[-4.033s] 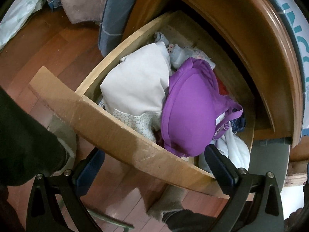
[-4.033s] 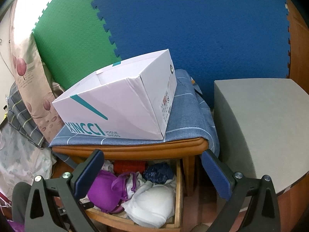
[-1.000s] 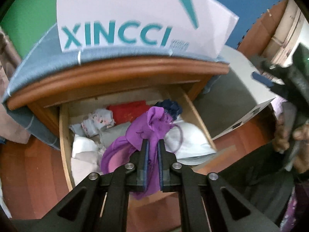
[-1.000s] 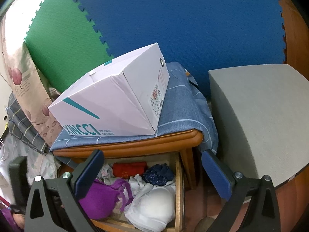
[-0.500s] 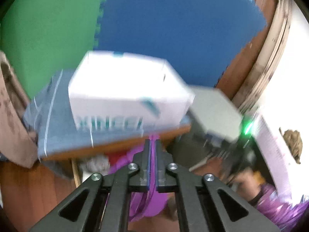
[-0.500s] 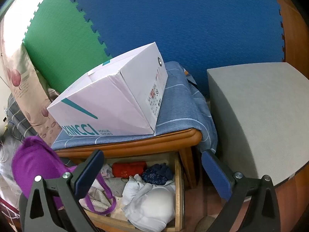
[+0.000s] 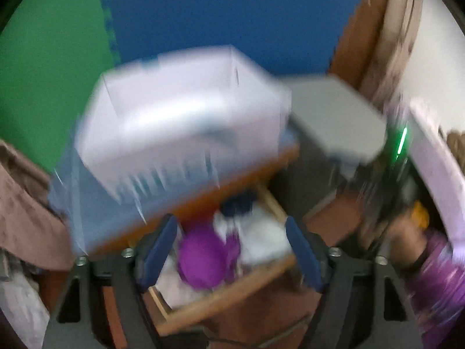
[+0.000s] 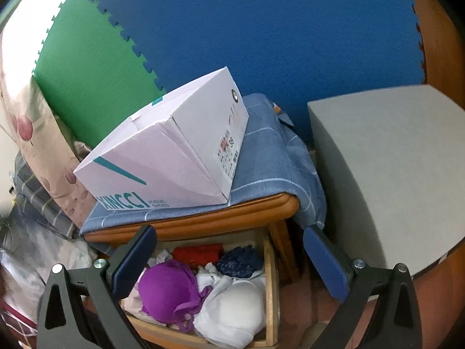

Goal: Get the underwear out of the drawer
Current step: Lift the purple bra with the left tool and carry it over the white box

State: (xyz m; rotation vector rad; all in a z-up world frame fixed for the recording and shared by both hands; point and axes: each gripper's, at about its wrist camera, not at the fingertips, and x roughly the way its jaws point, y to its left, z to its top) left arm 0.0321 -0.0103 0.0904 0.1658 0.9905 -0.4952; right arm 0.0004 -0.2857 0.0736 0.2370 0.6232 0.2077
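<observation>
Now left claw (image 7: 231, 250) opening, empty; right claw (image 8: 229, 264) wide, empty; purple bra (image 8: 168, 290) in open drawer (image 8: 270, 290).

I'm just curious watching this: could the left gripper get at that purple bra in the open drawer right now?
Probably yes. The purple bra lies on top of the pile in the open drawer, uncovered, and the left gripper hangs above it, jaws opening, nothing between them.
</observation>
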